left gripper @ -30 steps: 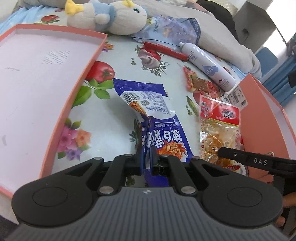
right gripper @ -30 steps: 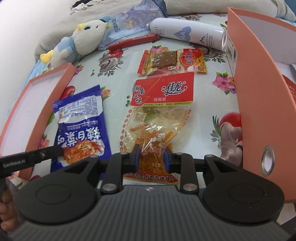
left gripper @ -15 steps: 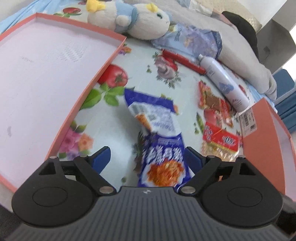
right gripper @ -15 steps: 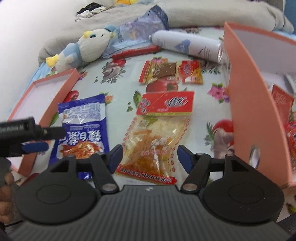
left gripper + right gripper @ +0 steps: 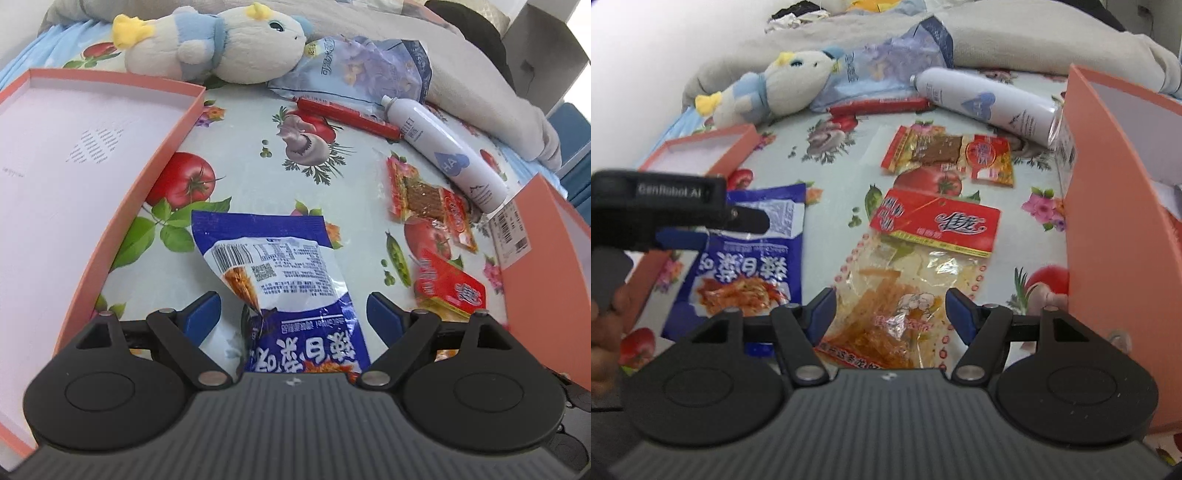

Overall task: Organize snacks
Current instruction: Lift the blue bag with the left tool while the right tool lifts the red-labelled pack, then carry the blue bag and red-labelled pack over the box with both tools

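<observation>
Now both grippers' fingers open, gripping nothing: left gripper (image 5: 293,314) straddles blue snack bag (image 5: 280,273), right gripper (image 5: 890,312) straddles clear dried-strip packet (image 5: 912,280), both flat mid-bed between orange boxes. Pinch near packet edges, lift level.

glossy crinkled plastic on the blue snack bag (image 5: 291,280); fuzzy cloth plush toy (image 5: 221,44); matt cardboard box (image 5: 55,177).

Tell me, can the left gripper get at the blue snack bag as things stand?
Probably yes. The left gripper is open, and the blue snack bag lies flat on the tablecloth between its fingers with nothing lying over it.
</observation>
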A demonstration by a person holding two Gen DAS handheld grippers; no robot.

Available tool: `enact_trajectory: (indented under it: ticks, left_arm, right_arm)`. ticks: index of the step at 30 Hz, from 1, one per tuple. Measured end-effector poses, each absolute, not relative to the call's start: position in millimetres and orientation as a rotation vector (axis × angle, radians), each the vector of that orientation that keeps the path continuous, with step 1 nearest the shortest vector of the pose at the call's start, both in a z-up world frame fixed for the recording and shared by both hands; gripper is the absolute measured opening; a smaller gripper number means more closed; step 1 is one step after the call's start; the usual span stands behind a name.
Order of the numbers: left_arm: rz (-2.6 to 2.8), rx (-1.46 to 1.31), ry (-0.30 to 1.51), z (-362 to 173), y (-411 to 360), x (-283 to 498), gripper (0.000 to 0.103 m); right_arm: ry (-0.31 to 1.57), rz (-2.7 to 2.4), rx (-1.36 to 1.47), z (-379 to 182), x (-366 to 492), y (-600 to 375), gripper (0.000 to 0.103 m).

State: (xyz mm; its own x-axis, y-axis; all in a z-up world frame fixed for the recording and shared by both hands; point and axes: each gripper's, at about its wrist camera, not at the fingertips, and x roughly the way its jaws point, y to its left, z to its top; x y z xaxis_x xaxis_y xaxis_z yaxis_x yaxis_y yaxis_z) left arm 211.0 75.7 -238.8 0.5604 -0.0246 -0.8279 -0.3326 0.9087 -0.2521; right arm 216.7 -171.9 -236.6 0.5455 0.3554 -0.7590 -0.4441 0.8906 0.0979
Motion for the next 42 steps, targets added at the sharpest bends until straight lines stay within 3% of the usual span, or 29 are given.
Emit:
enact_trajectory:
  ticks: [4,10,12,15,16,21,26,42]
  left_arm:
    - [0.181,-0.393,0.972,-243.7,75.1,215.8,0.083]
    - [0.188,-0.357,0.977,-250.6,72.1,217.0,0.065]
    - [0.182,-0.357,0.971,-251.0,72.2,216.1,0.054]
    - [0.164,-0.358,0.96,-249.9,72.8,214.5,0.042]
    - [0.16,-0.356,0.955,-249.0,72.9,213.4,0.04]
    - [0.127,-0.335,0.939,-242.5,70.1,206.1,0.026]
    - [0.104,-0.326,0.917,-231.4,66.3,195.7,0.023]
    - [0.088,-0.321,0.851,-192.7,43.5,165.6,0.023]
  right_arm:
    - [0.861,0.496,-0.156,-244.3,214.6,-169.8,0.073]
    - [0.833,0.509,-0.17,-252.8,209.3,-167.7,0.074]
    - [0.823,0.509,-0.209,-253.4,205.8,-162.3,0.072]
    - [0.817,0.51,-0.221,-252.4,204.4,-160.0,0.065]
    - [0.819,0.508,-0.212,-250.4,205.3,-161.4,0.056]
    - [0.826,0.507,-0.183,-243.3,206.2,-165.4,0.034]
    - [0.82,0.505,-0.172,-234.9,204.0,-169.2,0.026]
    - [0.795,0.488,-0.158,-196.5,189.3,-186.4,0.025]
